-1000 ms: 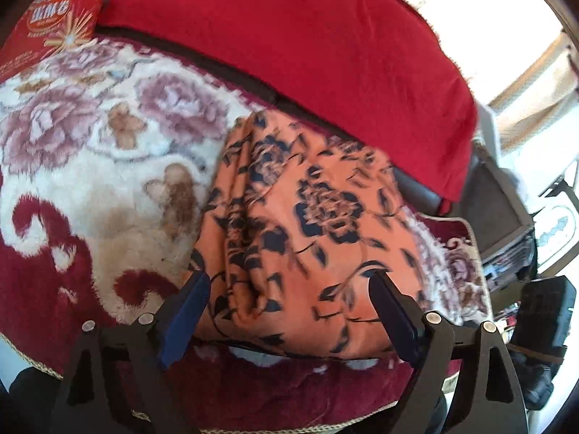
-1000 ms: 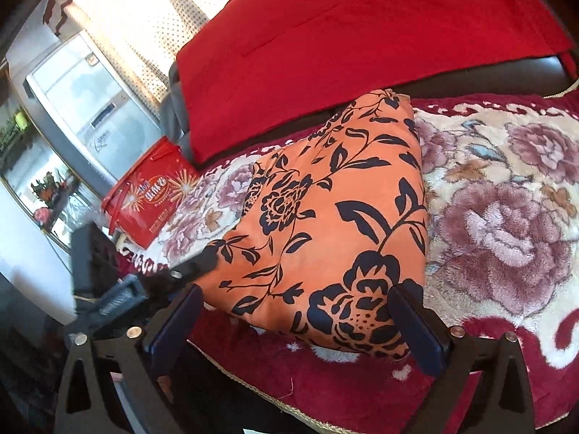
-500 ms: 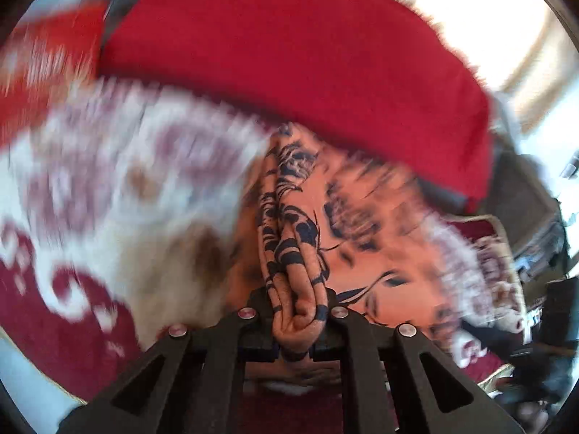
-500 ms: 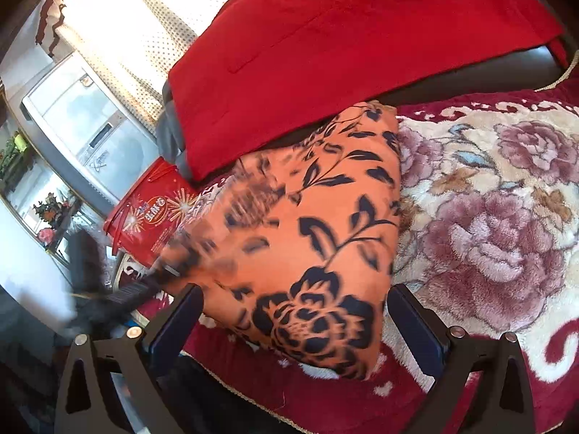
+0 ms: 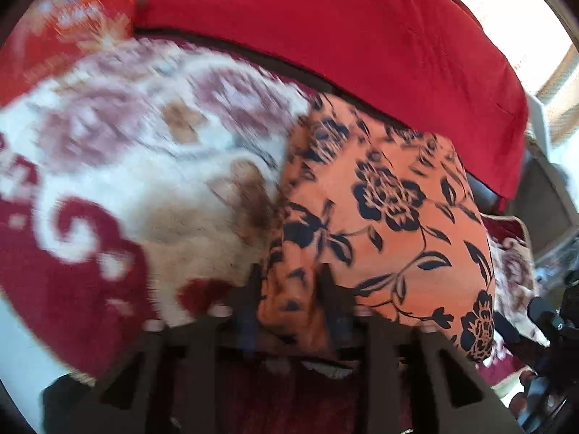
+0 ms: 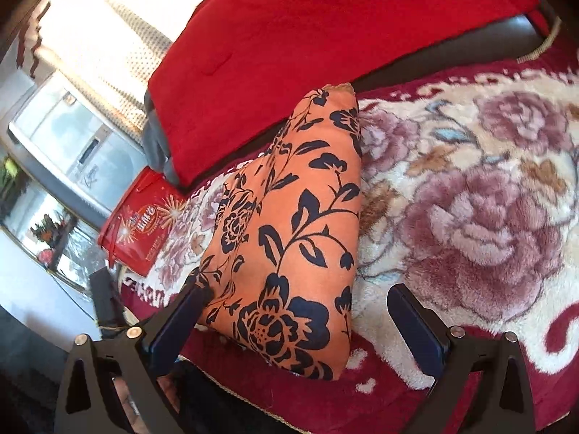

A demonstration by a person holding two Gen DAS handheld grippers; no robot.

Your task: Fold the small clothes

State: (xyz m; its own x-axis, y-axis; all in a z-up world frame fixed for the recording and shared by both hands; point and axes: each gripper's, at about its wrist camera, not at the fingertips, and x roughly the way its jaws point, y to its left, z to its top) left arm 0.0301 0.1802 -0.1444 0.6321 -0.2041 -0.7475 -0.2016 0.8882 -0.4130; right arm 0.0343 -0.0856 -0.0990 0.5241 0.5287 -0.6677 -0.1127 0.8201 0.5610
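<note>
Gripping orange cloth (image 5: 391, 217) corner since earlier — left gripper (image 5: 289, 289) clamped

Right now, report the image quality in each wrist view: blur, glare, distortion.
Left wrist view: motion blur smears the floral blanket and the left gripper, shut on the orange floral garment; the window at upper right is blown out. Right wrist view: mostly sharp, right gripper open; bright glare on the curtain. Both views show fisheye bending and dark corners.
</note>
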